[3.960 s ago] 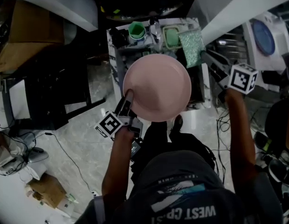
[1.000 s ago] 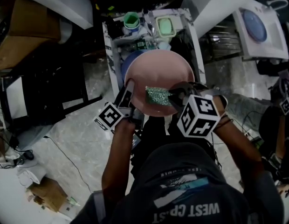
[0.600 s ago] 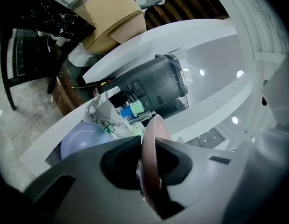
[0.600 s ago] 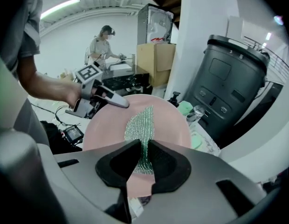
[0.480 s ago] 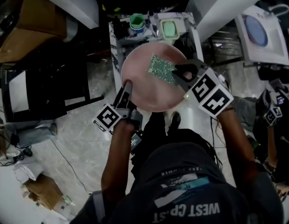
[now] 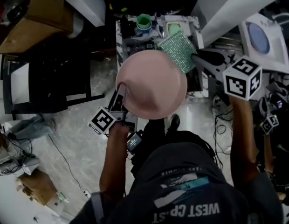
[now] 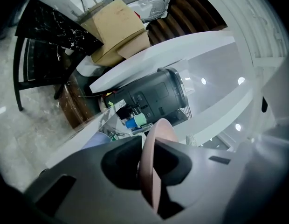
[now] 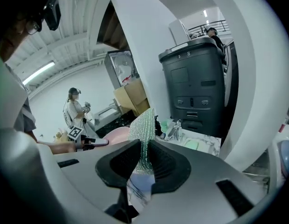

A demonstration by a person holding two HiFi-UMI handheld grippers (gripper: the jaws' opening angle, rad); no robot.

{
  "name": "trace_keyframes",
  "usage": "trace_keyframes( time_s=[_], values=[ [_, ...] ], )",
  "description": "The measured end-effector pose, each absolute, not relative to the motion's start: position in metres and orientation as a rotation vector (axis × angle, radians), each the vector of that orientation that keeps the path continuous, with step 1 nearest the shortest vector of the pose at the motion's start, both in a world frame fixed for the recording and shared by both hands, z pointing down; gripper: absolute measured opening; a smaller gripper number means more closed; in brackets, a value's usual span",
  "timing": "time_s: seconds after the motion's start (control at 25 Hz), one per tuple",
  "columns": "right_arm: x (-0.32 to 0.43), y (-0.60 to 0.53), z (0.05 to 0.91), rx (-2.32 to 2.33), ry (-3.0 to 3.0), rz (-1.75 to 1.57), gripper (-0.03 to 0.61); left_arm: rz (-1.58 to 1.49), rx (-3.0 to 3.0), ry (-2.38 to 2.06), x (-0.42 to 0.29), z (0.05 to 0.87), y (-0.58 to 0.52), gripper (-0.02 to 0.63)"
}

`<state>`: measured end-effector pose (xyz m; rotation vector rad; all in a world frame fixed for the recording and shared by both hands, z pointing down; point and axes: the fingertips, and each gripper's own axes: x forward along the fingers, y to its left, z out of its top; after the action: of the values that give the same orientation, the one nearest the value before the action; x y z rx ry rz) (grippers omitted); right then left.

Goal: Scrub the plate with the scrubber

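Head view, risk first: the pale pink round plate (image 6: pixel 151 83) hangs over the near edge of the marble counter (image 6: pixel 203 88), held by one rim only, so I judge scrubbing pressure could lever it loose. Left gripper (image 6: pixel 120 97): jaws have just been closing further and are clamped on that left rim. Right gripper (image 6: pixel 196 57): pinches the green glittery mesh scrubber (image 6: pixel 178 49), which sits off the plate's far-right rim
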<state>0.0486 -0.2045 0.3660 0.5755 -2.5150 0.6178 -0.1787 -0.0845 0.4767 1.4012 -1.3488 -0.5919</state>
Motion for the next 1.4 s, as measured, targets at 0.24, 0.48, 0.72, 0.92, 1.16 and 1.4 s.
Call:
trace_keyframes(
  time_s=[0.24, 0.48, 0.72, 0.92, 1.16, 1.4],
  values=[
    [0.062, -0.222, 0.366, 0.628, -2.524, 0.646, 0.088, -0.588, 1.359, -1.406, -0.194, 0.485, -0.069, 0.033],
    [0.071, -0.235, 0.375, 0.66, -2.507, 0.672, 0.088, -0.582, 1.376, -1.468, -0.216, 0.498, -0.057, 0.032],
    [0.083, -0.252, 0.386, 0.719, -2.477, 0.7, 0.089, -0.54, 1.33, -1.529, -0.234, 0.521, -0.045, 0.032],
    [0.09, -0.264, 0.401, 0.75, -2.449, 0.719, 0.089, -0.513, 1.301, -1.554, -0.241, 0.539, -0.038, 0.031],
    [0.086, -0.268, 0.417, 0.742, -2.427, 0.738, 0.089, -0.466, 1.271, -1.587, -0.25, 0.562, -0.034, 0.032],
    [0.083, -0.27, 0.432, 0.74, -2.399, 0.762, 0.089, -0.418, 1.243, -1.616, -0.259, 0.583, -0.03, 0.033]
  ],
)
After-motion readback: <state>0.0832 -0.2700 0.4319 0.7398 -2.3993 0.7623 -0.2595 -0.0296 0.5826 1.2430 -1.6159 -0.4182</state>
